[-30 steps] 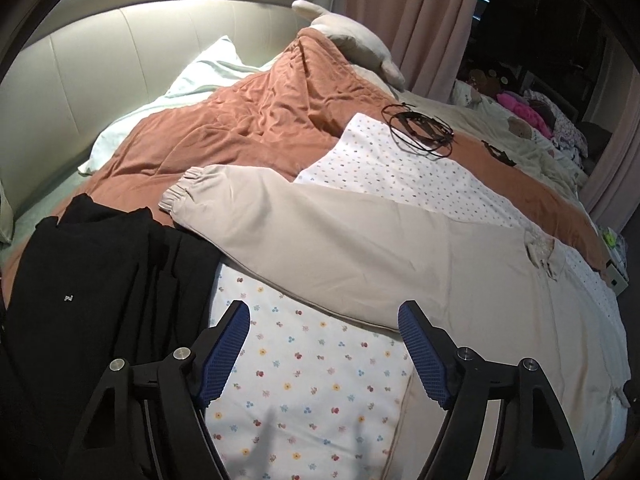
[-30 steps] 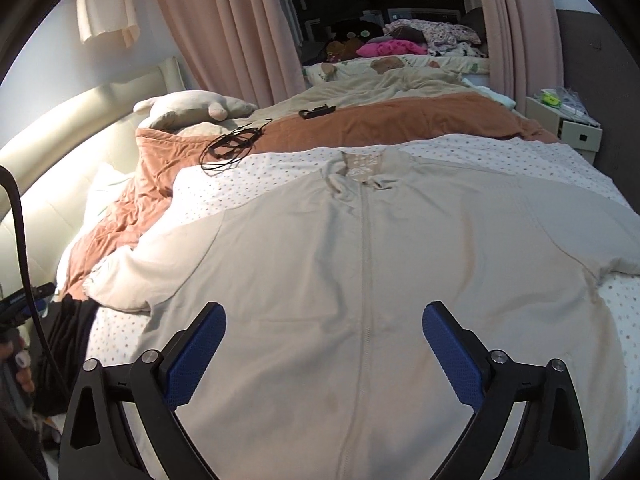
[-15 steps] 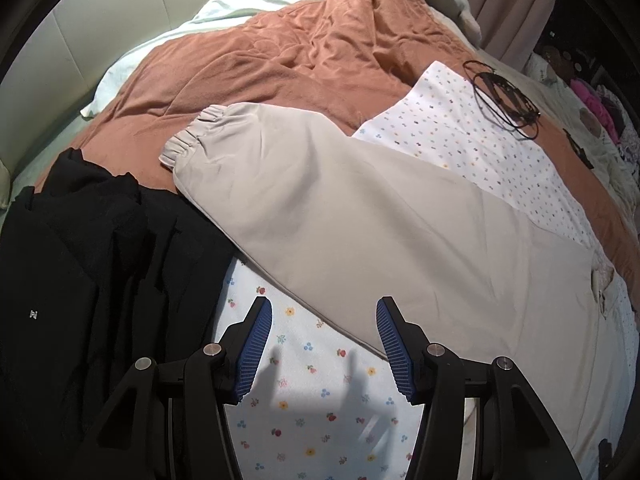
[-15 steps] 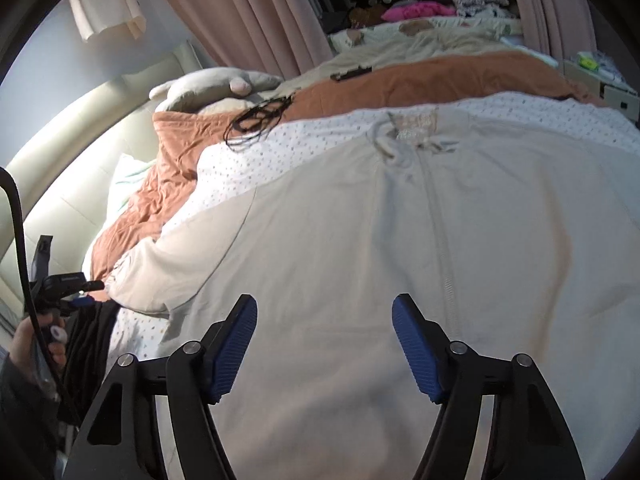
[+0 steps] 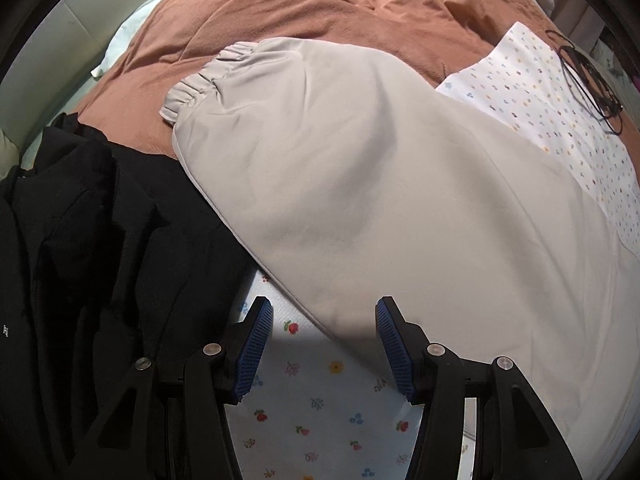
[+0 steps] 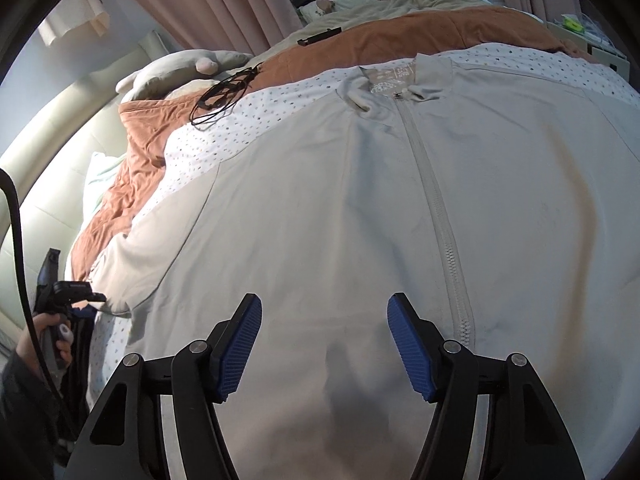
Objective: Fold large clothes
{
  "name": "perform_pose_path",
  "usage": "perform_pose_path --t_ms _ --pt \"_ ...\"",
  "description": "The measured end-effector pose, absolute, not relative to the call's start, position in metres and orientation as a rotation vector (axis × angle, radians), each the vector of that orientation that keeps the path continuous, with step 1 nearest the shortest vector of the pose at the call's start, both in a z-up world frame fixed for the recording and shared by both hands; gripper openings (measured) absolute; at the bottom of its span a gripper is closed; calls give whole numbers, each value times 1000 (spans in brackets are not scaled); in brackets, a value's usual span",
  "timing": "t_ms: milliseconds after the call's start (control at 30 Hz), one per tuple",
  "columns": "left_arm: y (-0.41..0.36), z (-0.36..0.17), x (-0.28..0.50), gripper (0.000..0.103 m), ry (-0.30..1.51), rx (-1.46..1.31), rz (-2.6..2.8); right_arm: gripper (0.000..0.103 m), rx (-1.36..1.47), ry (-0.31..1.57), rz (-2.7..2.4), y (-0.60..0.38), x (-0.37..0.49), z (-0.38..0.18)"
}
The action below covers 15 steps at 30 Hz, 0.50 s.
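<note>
The beige zip-front jacket of thin smooth fabric is spread flat on the flowered white bedsheet. It is judged light, limp and slippery; the sleeve edge and hem are best pinched. The left gripper and right gripper are parted, nothing gripped, jaws having just been closing.

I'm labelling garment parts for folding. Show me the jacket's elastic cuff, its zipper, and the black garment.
elastic cuff (image 5: 196, 94), left wrist view, on the gathered end of the sleeve.
zipper (image 6: 436, 216), right wrist view, midway along the closed teeth.
black garment (image 5: 100, 240), left wrist view, on its rumpled middle.
</note>
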State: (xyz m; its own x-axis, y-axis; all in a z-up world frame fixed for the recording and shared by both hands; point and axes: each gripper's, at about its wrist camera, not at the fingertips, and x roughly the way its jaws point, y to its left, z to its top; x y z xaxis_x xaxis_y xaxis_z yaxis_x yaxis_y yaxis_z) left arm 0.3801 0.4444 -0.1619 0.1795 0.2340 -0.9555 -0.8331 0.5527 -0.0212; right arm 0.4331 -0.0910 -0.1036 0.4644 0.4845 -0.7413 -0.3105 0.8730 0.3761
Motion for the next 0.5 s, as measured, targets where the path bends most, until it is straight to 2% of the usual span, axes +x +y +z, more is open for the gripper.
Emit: perform_pose_path --t_ms 33,67,100,133,167,233,333,500 --pt "448 -164 379 56 1134 -656 835 65 197 974 494 -89 432 -103" --pt "451 -163 377 46 1113 -665 843 62 196 974 497 -87 432 -104" --pt "453 -162 376 33 1090 -673 848 55 194 979 504 -84 431 -103" --pt "456 -159 374 13 1073 -684 850 50 192 986 515 -80 430 -102" --pt "458 -156 372 9 1053 -696 848 48 192 988 524 -77 429 -102" --pt "460 -145 368 5 1005 -705 817 38 189 979 548 -67 426 -100" --pt "457 -123 366 3 936 -683 766 25 179 997 595 -46 424 -101" --pt "440 -76 364 2 816 -635 656 22 192 1021 685 -6 418 -102"
